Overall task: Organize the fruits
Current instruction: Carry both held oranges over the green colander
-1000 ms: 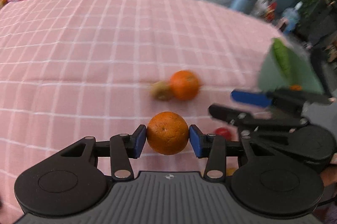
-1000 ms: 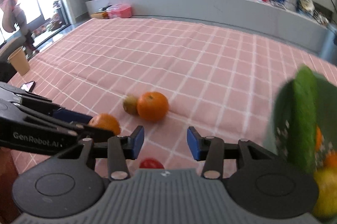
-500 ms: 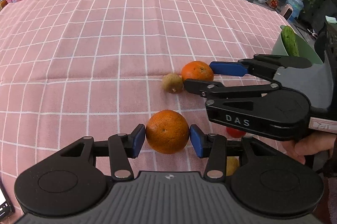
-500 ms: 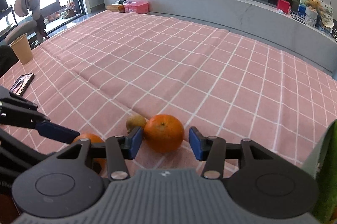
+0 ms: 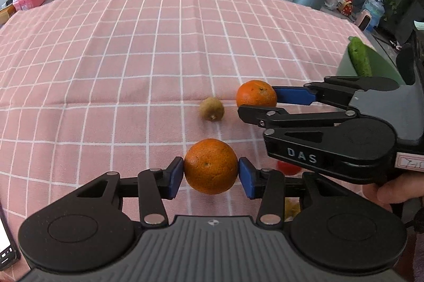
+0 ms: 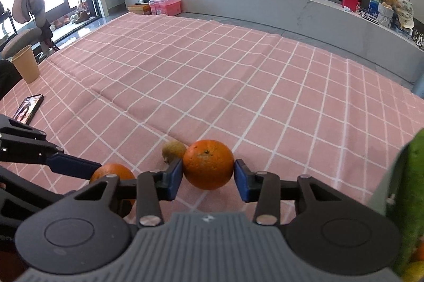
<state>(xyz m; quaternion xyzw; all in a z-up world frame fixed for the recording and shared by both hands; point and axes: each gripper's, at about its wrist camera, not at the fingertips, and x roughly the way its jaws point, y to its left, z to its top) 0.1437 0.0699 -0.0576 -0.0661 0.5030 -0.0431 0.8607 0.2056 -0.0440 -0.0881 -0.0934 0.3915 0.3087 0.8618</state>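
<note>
While both hand-held grippers point down at a pink checked tablecloth, each has an orange between its blue pads. The left gripper is partly closed, its pads pressed against the sides of the near orange, which sits just beyond its fingertips; whether the fruit is lifted or resting on the cloth cannot be told. The right gripper has just been closing, and its pads now touch the sides of the far orange, so it looks to be taking hold (a firm grip is a judgement, not a certainty).

A small brown kiwi lies on the cloth just beyond and slightly left of the right gripper's tips, close beside the far orange. From the left gripper's view, the right gripper reaches in from the right side, with a hand on its handle. Beneath it something small and red shows on the cloth, mostly hidden.

At the far right of both views stands a pale green container with a green cucumber leaning in it. Holding one orange in each gripper probably serves to carry both to that container together. A phone and a paper cup sit well off to the left.
</note>
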